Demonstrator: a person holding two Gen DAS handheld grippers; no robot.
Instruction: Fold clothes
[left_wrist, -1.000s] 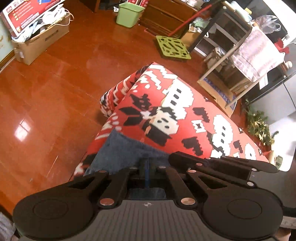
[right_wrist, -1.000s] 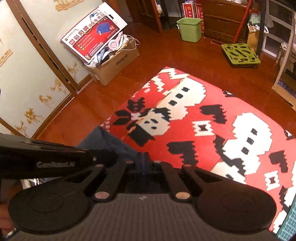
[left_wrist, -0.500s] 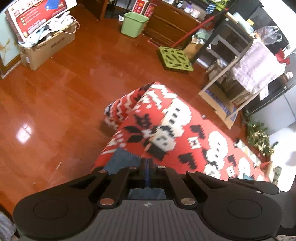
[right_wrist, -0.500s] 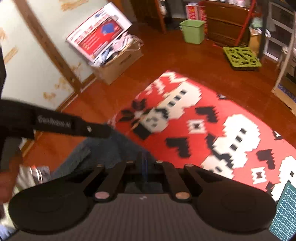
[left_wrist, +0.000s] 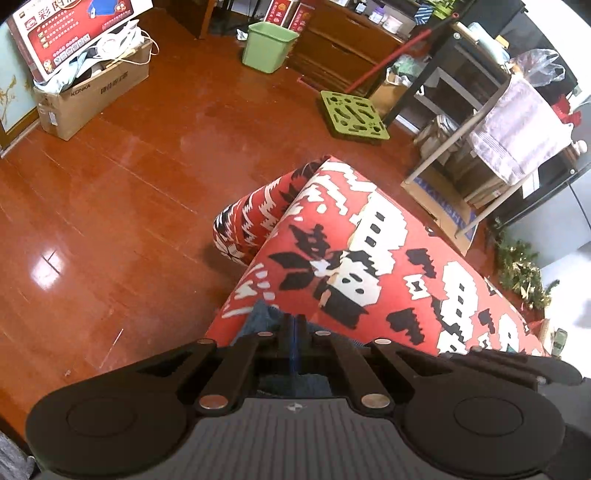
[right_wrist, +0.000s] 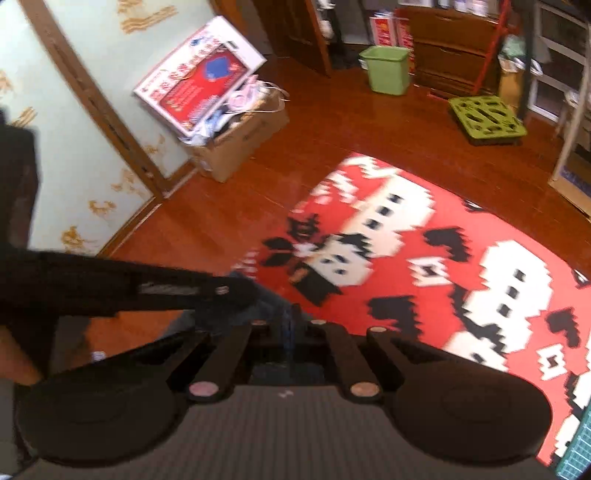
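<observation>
1. Denim garment (left_wrist: 264, 319), blue, is the piece we are folding; we see it pinched in the left gripper (left_wrist: 294, 334) and likewise in the right gripper (right_wrist: 290, 325), both clenched on its edge, jaws together with cloth between them.
2. It is lifted above the near end of the red patterned cloth (left_wrist: 373, 258), which covers a raised surface; most of the denim hangs below our cameras, out of sight.
3. Risk: only a thin edge sits in each jaw. A tug or uneven pull could slide the fabric out of one side, and the piece would drop in a heap.
4. Risk: the two grippers sit very near each other, the left one crossing the right view. They may knock together or bunch the cloth rather than spread it.
5. Risk: the right view is blurred, which suggests quick motion; a hanging tail could swing off the surface toward the wooden floor (left_wrist: 122, 206).
6. Risk: dragging denim over the red cloth could rumple it at its folded corner.
7. Count: one denim garment, two grippers, one red patterned cloth, one green bin (left_wrist: 269, 47), one green tray (left_wrist: 352, 117), one cardboard box (left_wrist: 92, 92).
</observation>
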